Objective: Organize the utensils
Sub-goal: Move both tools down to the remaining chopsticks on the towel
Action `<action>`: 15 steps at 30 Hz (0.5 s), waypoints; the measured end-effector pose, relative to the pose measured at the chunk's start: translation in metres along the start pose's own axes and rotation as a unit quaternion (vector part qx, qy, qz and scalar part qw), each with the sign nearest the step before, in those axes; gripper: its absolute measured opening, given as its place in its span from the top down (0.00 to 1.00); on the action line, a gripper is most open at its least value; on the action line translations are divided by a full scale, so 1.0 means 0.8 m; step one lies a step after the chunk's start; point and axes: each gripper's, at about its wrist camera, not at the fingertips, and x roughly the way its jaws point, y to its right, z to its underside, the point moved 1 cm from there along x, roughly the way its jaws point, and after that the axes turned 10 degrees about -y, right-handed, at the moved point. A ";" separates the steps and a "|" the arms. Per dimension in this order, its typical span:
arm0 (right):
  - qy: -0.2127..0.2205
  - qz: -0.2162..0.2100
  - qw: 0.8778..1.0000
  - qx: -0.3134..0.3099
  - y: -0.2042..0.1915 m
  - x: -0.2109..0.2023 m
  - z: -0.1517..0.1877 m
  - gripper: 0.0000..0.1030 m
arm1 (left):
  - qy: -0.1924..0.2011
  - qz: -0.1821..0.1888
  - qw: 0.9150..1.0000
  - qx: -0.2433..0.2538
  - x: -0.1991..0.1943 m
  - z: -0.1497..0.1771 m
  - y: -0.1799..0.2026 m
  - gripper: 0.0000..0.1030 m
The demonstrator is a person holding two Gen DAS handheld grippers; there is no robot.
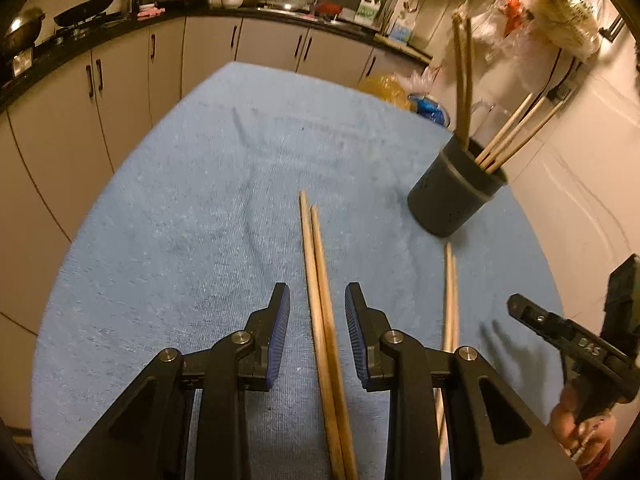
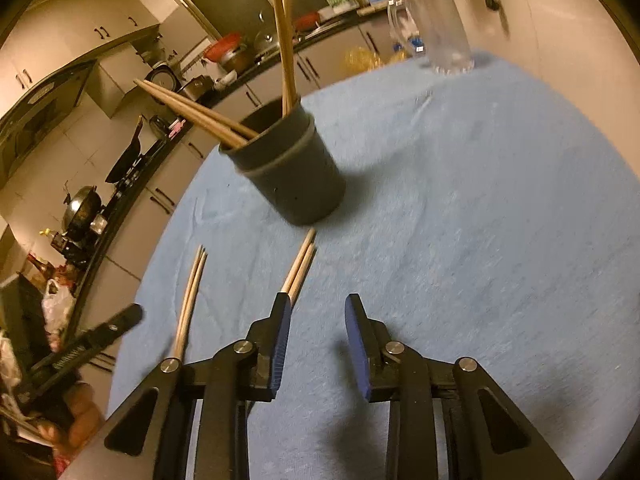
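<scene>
Chopsticks lie in two pairs on the blue cloth (image 1: 180, 208) covering the worktop, and more stand in the dark holder cup (image 1: 454, 194).

1. Left hand-held gripper (image 1: 318, 332): the jaws stand partly open, and nothing is gripped. The darker chopstick pair (image 1: 320, 304) lies between the pads without being touched by either. The pair should be kept centred before the jaws are closed, so that both sticks are caught together. A grasp near the thick ends is judged best, leaving the tips free to be tilted into the cup.

2. Right hand-held gripper (image 2: 318, 344): the jaws stand partly open and empty. The paler chopstick pair (image 2: 300, 266) is not between the pads; it passes behind the left pad. The gripper should be shifted toward that pair until both sticks are straddled.

3. Holder cup (image 2: 288, 172): it stands just beyond the tips of the paler pair. Leaning chopsticks already in it project outward, and these should be avoided during insertion.

4. A glass mug (image 2: 436, 28) stands well apart at the far edge of the cloth.
</scene>
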 end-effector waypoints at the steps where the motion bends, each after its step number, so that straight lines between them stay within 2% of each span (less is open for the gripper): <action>1: -0.004 -0.001 1.000 -0.001 -0.001 0.002 0.000 0.73 | -0.011 0.003 1.000 -0.001 0.007 -0.002 -0.002 0.74; 3: -0.014 -0.003 1.000 0.001 -0.003 0.006 0.000 0.73 | -0.028 0.005 1.000 -0.007 0.017 -0.007 -0.004 0.74; 5: -0.033 -0.009 0.999 0.005 -0.003 0.013 -0.004 0.79 | -0.038 0.006 0.999 -0.009 0.025 -0.015 -0.004 0.74; 12: -0.068 -0.005 0.997 0.018 -0.018 0.035 -0.013 0.80 | -0.059 -0.009 0.998 0.000 0.049 -0.039 0.001 0.75; 15: -0.069 0.001 0.997 0.018 -0.022 0.037 -0.014 0.80 | -0.072 -0.028 0.997 0.010 0.064 -0.051 0.005 0.84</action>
